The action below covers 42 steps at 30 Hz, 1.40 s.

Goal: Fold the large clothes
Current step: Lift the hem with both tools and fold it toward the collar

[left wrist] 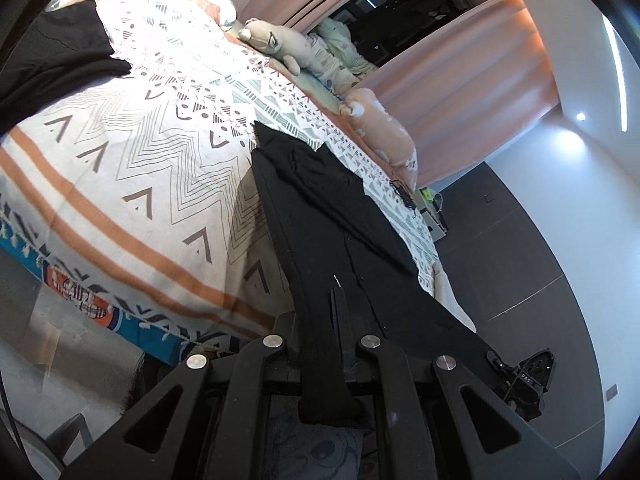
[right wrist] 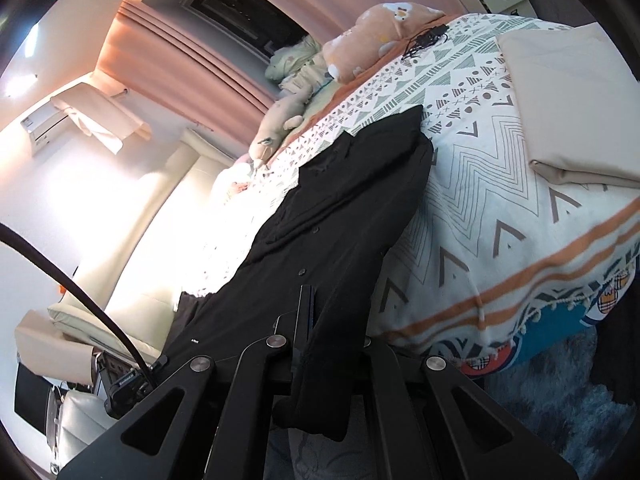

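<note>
Both jaws shut on black garment (left wrist: 320, 216)

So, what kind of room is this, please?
Most likely a home bedroom. A bed with a patterned blanket fills the view, soft toys lie along its far side, and pink curtains hang by a dark window. A black garment lies on the bed.

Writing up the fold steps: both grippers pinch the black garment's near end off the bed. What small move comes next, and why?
Probably carry both grips forward over the bed: the left gripper and right gripper hold the black garment's hem, while its far end lies flat.
</note>
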Each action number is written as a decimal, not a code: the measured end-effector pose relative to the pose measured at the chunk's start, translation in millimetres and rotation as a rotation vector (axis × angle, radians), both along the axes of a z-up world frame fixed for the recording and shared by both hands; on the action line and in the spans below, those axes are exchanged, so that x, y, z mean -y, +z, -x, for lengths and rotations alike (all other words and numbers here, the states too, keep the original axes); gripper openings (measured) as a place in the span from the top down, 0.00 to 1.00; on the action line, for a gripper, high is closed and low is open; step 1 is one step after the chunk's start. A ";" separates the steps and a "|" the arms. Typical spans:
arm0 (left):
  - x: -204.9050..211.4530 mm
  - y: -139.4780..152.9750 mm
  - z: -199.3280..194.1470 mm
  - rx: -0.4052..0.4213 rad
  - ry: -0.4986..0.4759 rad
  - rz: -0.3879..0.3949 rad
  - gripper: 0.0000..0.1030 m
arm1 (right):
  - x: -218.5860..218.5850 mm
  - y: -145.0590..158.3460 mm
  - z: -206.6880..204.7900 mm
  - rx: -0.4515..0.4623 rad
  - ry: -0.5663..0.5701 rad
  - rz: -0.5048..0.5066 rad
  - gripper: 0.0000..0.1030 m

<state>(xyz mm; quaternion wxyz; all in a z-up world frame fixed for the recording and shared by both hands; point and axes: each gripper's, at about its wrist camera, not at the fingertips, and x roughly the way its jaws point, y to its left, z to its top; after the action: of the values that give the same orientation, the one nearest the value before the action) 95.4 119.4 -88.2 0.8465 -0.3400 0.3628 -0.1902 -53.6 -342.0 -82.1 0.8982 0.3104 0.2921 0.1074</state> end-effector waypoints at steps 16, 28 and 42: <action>-24.8 23.1 89.0 0.086 0.042 0.032 0.90 | -19.9 6.1 68.8 0.067 0.053 0.023 0.99; -23.5 48.8 80.6 0.136 0.063 -0.009 0.90 | -16.8 8.4 62.5 0.107 0.048 0.014 0.99; -13.5 105.6 -23.4 0.213 0.072 -0.023 0.90 | -5.6 58.7 -44.8 0.170 0.066 0.050 0.99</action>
<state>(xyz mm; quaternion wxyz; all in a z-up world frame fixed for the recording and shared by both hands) 118.8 132.9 17.3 0.8904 -0.3208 0.2608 -0.1906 -8.8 -336.4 -23.4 0.9232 0.2679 0.2273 0.1555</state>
